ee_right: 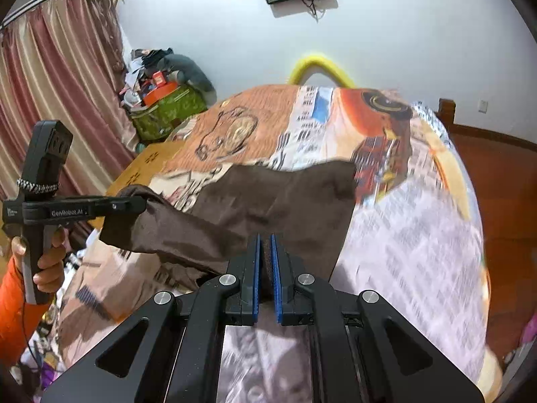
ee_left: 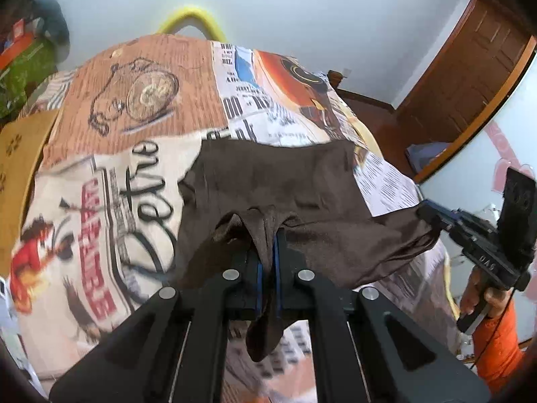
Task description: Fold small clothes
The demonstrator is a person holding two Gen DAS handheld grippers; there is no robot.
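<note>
Left wrist view: left tool is pinching the near hem of the brown garment, jaws clamped; cloth is stretching rightward to the right tool, clamped on the far corner.

Right wrist view: right tool is gripping cloth between blue pads; garment's long axis is spanning both tools, its far edge probably trailing on the bed.

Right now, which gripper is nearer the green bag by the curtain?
Left. The left gripper, shut on the brown garment, sits on the green bag's side of the bed; the right gripper holds the garment's opposite end, toward the wooden door.
</note>
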